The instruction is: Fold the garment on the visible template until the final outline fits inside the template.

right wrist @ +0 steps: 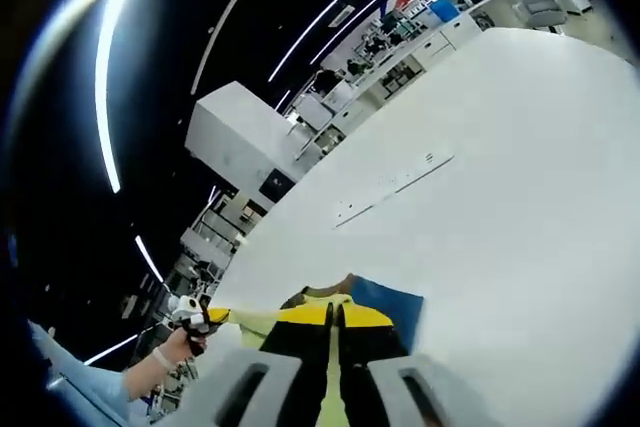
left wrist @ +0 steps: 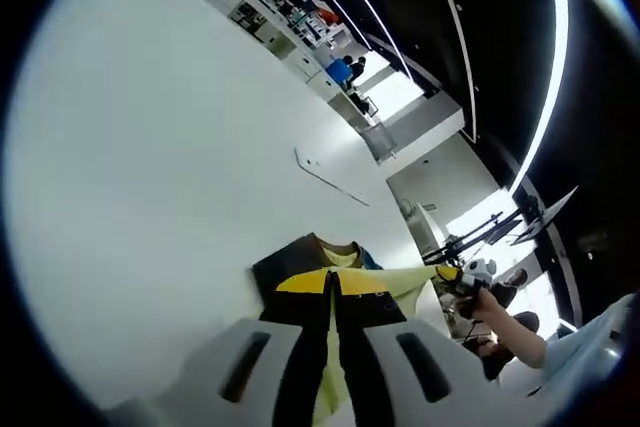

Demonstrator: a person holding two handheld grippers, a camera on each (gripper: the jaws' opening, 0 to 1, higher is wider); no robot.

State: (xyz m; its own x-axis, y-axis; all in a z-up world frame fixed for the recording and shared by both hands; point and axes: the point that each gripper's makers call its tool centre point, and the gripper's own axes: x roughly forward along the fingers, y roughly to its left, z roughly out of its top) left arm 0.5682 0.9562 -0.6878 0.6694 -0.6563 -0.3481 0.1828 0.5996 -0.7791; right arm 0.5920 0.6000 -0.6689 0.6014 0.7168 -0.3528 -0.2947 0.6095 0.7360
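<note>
In the left gripper view the left gripper (left wrist: 333, 347) rises from the bottom edge with its two pale jaws drawn close together, clenched on a fold of the garment (left wrist: 335, 292): a strip of yellow and black cloth runs between the jaws and out past their tips. The garment is black with yellow panels, a brown collar edge and a bit of blue at its far side; it is lifted off the white counter (left wrist: 150, 167) and stretched sideways. From the garment, a pale yellow sleeve pulls out to the right gripper (left wrist: 462, 277), which comes in from the right of that view, held in a person's hand (left wrist: 487, 299) with a light blue sleeve behind it. That gripper is clamped on the end of the sleeve.

In the right gripper view the right gripper (right wrist: 333, 372) likewise comes up from the bottom with its jaws near each other and the same garment (right wrist: 335, 322) pinched between them, yellow cloth running up the gap. A blue patch (right wrist: 390, 299) of the garment lies on the counter (right wrist: 500, 167) just beyond the jaws. From the garment a pale yellow stretch leads left to the left gripper (right wrist: 200, 319), held in a hand (right wrist: 172, 347), gripping the cloth's end.

Beyond the garment on the counter lies a thin, flat, pale strip (left wrist: 330, 177) (right wrist: 395, 187), well apart from the cloth. Past the counter's far edge stand shelves and cabinets, with long ceiling lights above.
</note>
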